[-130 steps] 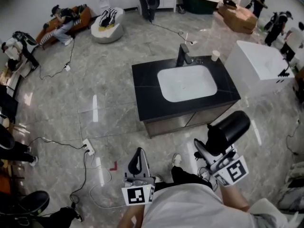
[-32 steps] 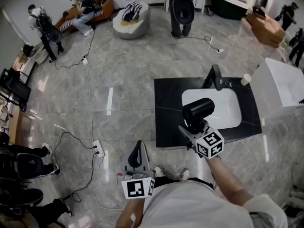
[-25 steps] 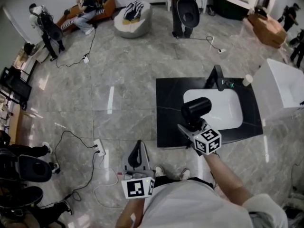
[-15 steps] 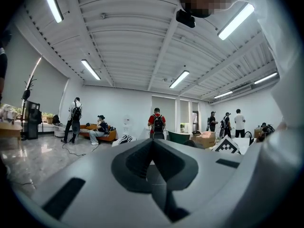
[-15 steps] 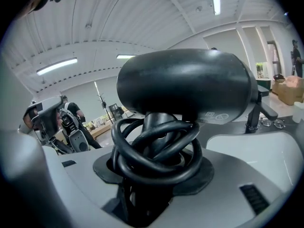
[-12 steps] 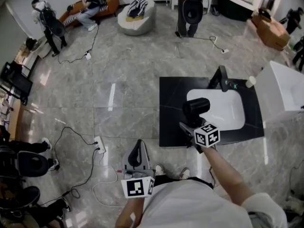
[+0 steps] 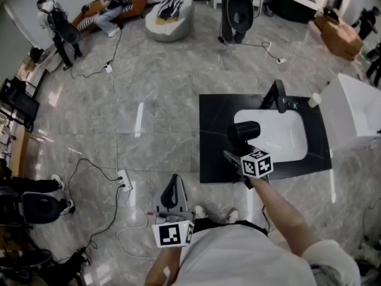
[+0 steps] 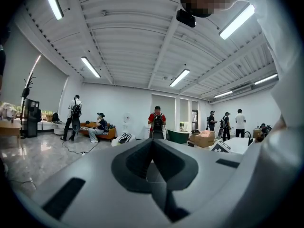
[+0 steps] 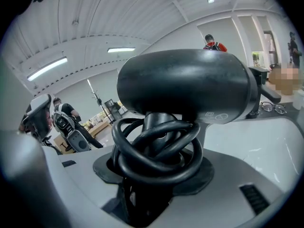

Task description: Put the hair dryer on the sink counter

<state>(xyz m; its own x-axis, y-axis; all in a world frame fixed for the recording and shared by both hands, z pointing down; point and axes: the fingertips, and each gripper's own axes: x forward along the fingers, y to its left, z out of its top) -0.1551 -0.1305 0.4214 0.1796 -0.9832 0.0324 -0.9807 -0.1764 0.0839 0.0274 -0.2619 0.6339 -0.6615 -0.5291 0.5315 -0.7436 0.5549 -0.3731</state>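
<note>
A black hair dryer (image 7: 243, 131) with its cord coiled round the handle hangs over the front left of the black sink counter (image 7: 209, 155), at the edge of the white basin (image 7: 284, 137). My right gripper (image 7: 238, 154) is shut on the handle from below. In the right gripper view the dryer's barrel (image 9: 183, 87) lies crosswise above the cord loops (image 9: 156, 152), which hide the handle between the jaws of the right gripper (image 9: 147, 177). My left gripper (image 7: 172, 196) is held close to the body over the floor, away from the counter, its jaws together and nothing in them.
A black faucet (image 7: 277, 94) stands behind the basin, with a paper cup (image 7: 314, 100) at the counter's back right corner. A white tub (image 7: 360, 112) sits right of the counter. Cables and a power strip (image 7: 124, 180) lie on the marble floor at left. Several people stand or sit at the back.
The person has walked up to the counter. Over the last second my right gripper has sunk with the hair dryer toward the counter top and rolled a little. The left gripper has stayed put.
</note>
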